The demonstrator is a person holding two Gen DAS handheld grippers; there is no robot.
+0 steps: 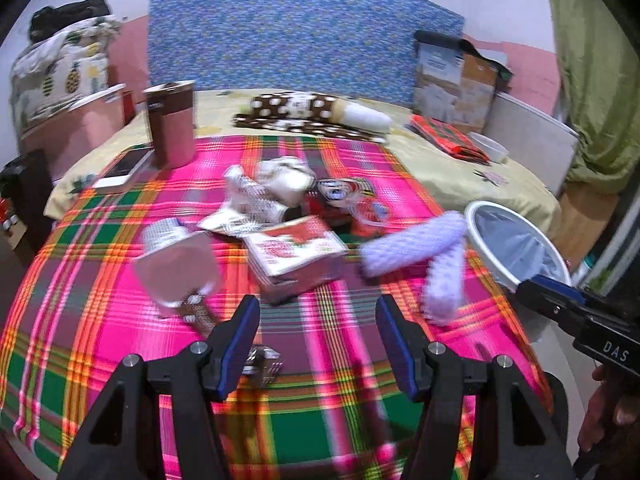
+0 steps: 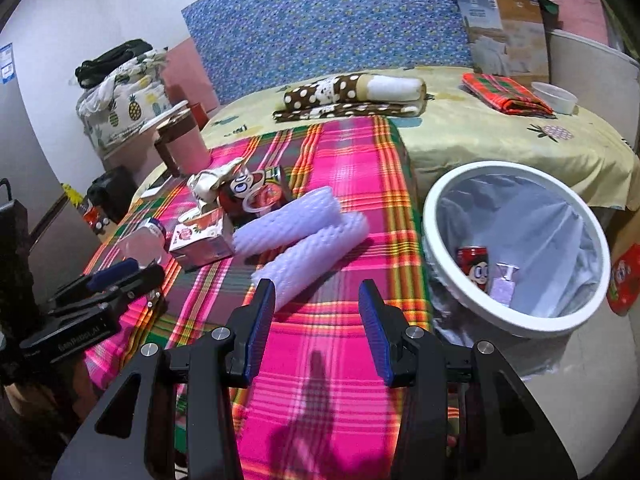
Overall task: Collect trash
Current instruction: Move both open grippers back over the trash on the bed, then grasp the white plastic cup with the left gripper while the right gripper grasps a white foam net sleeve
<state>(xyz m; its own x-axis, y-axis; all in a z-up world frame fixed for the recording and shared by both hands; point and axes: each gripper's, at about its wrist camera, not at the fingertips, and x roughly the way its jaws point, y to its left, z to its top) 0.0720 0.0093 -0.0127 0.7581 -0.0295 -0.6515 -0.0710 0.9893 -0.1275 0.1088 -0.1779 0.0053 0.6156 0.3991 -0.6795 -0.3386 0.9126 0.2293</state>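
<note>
Left gripper (image 1: 318, 344) and right gripper (image 2: 316, 328) spread wide, empty, poised low over plaid cloth (image 2: 344, 184) on bed. Scattered ahead: white foam sleeves (image 2: 304, 236), strawberry carton (image 1: 294, 254), crumpled wrappers (image 1: 280, 184) (blurred). Beside bed, lined white bin (image 2: 516, 248), red packet inside.

Bed (image 2: 500, 140), plaid cloth (image 2: 352, 168), scattered trash (image 2: 304, 236)

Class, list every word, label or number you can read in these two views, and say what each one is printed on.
"DAS": white letters on the right gripper body.
White lettering on the left gripper body: too blurred to read.
Print on the strawberry carton, red snack packet and cardboard box: too small.
</note>
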